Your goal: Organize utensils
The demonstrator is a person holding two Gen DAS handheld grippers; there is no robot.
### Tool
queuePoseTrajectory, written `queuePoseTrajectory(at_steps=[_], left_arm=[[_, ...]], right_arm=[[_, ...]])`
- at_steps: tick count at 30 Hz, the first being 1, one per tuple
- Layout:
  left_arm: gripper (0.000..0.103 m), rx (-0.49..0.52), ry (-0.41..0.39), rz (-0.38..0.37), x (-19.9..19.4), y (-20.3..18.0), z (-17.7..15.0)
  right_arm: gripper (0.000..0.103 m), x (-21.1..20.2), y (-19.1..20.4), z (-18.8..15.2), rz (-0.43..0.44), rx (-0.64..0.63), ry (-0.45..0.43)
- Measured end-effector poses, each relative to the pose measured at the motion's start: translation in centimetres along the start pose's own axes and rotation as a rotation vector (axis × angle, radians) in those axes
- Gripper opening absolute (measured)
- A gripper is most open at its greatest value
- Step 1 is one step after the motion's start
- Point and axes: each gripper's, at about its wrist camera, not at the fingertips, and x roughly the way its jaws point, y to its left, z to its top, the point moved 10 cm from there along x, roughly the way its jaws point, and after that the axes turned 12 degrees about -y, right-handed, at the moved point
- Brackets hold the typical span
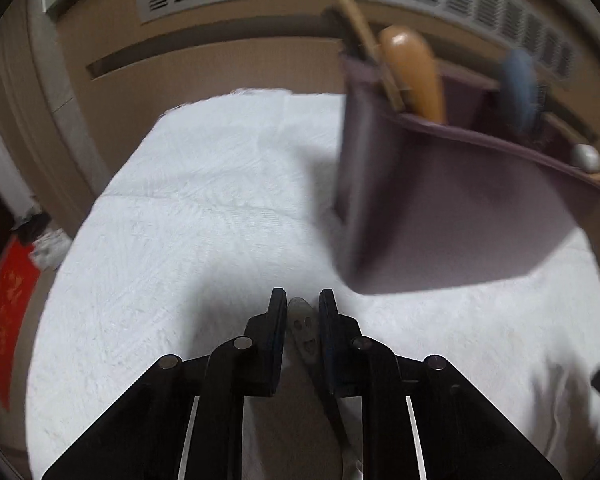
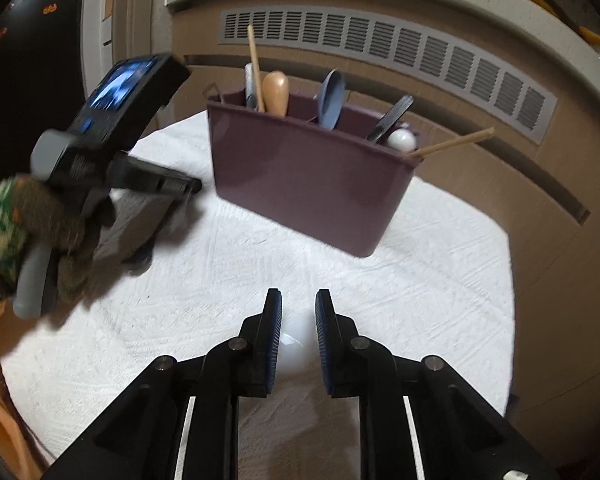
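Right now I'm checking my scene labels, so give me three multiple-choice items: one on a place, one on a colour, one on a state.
1. Where does the utensil organizer stand?
A. on a white cloth
B. on bare floor
C. on a shelf

2. What colour is the organizer?
A. green
B. yellow
C. dark purple

3. What is between the left gripper's fingers?
A. nothing
B. a metal handle
C. a wooden chopstick

Answers:
1 A: the utensil organizer sits on the white cloth.
2 C: its walls are dark purple.
3 B: the left gripper has a metal handle between its fingers.
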Motion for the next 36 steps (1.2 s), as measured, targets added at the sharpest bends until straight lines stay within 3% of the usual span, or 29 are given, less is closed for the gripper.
queuePoseTrajectory(at_steps=[5, 8, 12, 15, 17, 19, 22, 25, 30, 31, 33, 36], left_arm=[[0.017, 0.050, -0.164, -0.064, -6.2, -0.6, 0.6], [0.017, 0.074, -0.237, -0.067, -9.2, -0.7, 1.0], [0.017, 0.019, -0.235, -0.073, -10.9, 0.3, 1.3], [0.017, 0.002, -0.248, -0.061, -12.3, 1.1, 1.4], [0.017, 0.009, -0.270, -0.050, -13.0, 1.2, 1.4], [0.017, 0.016, -0.285, -0.052, -13.5, 1.0, 1.7], [0.017, 0.019, -0.291, -0.061, -13.8, 0.9, 1.6], [0.017, 0.016, -0.295, -0.067, -14.0, 1.1, 1.4], [0.017, 0.008, -0.299, -0.075, -14.3, 1.6, 1.1], [0.017, 0.004, -0.299, -0.082, -14.4, 1.7, 1.2], [0.017, -0.004, -0.298, -0.093, -14.5, 1.8, 1.1], [0.017, -0.004, -0.309, -0.095, -14.8, 1.7, 1.4]], right_arm=[[0.008, -1.3, -0.5, 1.0, -0.048, -0.036, -0.015], [0.006, -1.9, -0.1, 1.6, -0.012, -0.033, -0.016], [0.006, -2.1, -0.4, 1.5, 0.021, 0.018, 0.007], [0.012, -1.5, -2.4, -0.3, -0.024, 0.135, 0.083], [0.030, -1.1, -3.3, -2.0, -0.056, 0.215, 0.130], [0.039, -0.8, -3.5, -3.7, -0.067, 0.294, 0.163], [0.042, -0.5, -2.7, -5.1, -0.067, 0.380, 0.190], [0.048, 0.6, -2.2, -5.3, -0.121, 0.397, 0.211], [0.046, 3.1, -1.3, -5.3, -0.196, 0.348, 0.263], [0.031, 3.3, -1.0, -5.1, -0.193, 0.317, 0.268], [0.032, 3.1, -0.1, -4.4, -0.145, 0.277, 0.255], [0.032, 1.3, 0.3, -2.1, -0.109, 0.231, 0.160]])
